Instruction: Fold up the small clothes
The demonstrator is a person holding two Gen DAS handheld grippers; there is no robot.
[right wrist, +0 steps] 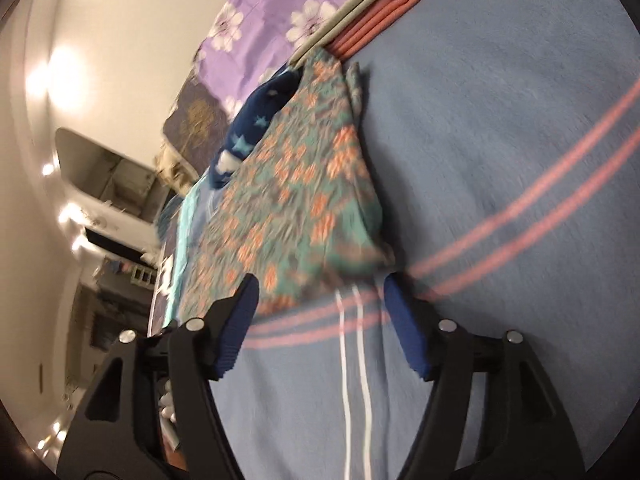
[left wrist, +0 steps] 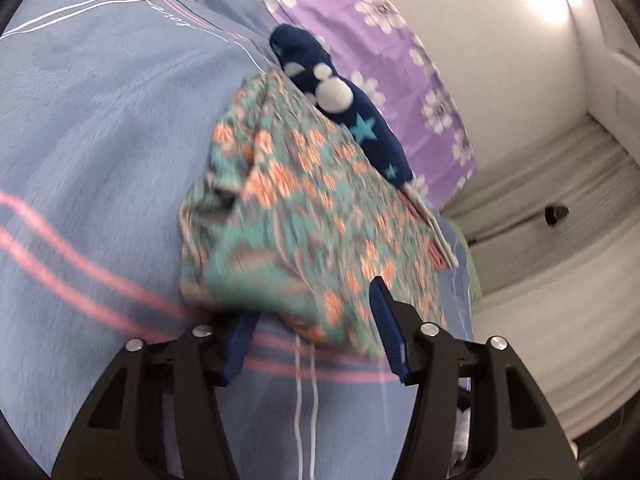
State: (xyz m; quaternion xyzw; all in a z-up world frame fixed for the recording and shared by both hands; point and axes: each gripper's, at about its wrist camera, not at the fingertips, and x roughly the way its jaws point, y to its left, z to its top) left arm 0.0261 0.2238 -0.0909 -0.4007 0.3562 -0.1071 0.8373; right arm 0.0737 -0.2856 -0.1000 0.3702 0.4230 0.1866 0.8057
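A folded teal garment with orange flowers (left wrist: 304,208) (right wrist: 296,200) lies on the blue bedspread (left wrist: 100,128) (right wrist: 520,128). In the left wrist view my left gripper (left wrist: 314,300) is at the garment's near edge. Its blue fingers (left wrist: 386,320) stand apart with the cloth edge between them, and the left finger is partly hidden under the cloth. In the right wrist view my right gripper (right wrist: 320,280) is open just short of the garment's near corner, one finger (right wrist: 240,320) overlapping the cloth's edge. Both views are motion-blurred.
A dark blue garment with white shapes and stars (left wrist: 340,96) (right wrist: 248,136) lies against the floral one's far side. Beyond it is a purple flowered cloth (left wrist: 384,40) (right wrist: 256,32). Folded coral and beige clothes (right wrist: 376,12) are stacked at the far end. The bed's edge drops to the floor (left wrist: 540,280).
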